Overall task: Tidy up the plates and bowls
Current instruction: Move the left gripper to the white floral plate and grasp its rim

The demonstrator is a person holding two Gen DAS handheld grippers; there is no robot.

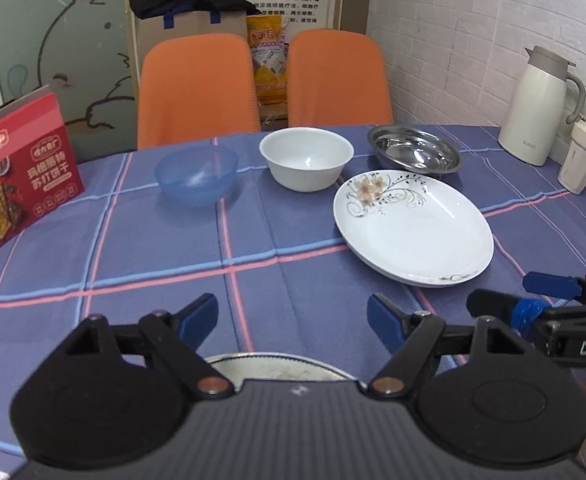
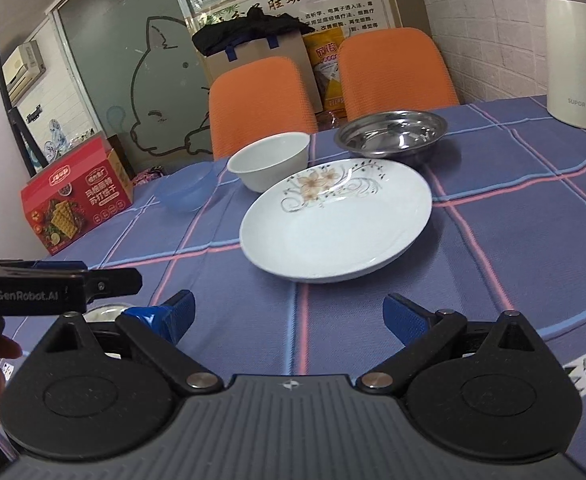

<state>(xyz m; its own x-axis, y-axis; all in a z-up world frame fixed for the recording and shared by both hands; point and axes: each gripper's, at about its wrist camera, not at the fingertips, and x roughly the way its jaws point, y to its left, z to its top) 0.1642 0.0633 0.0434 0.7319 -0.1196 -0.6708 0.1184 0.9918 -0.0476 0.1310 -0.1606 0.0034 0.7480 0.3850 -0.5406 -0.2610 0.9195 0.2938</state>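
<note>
A white floral plate point(image 1: 413, 228) point(image 2: 335, 218) lies on the blue plaid tablecloth. Behind it stand a white bowl point(image 1: 306, 158) point(image 2: 269, 160), a translucent blue bowl point(image 1: 197, 174) point(image 2: 187, 192) and a steel dish point(image 1: 414, 148) point(image 2: 393, 132). My left gripper point(image 1: 293, 320) is open and empty, above the rim of a small dish point(image 1: 281, 366) near the front edge. My right gripper point(image 2: 289, 320) is open and empty, just short of the floral plate; it shows at the right of the left wrist view point(image 1: 533, 296). The left gripper shows at the left of the right wrist view point(image 2: 105, 280).
A red biscuit box point(image 1: 17, 176) point(image 2: 77, 200) stands at the table's left. A cream thermos jug point(image 1: 537, 108) point(image 2: 577, 56) and a cup point(image 1: 581, 156) stand at the right by the brick wall. Two orange chairs point(image 1: 197, 88) point(image 1: 337, 76) are behind the table.
</note>
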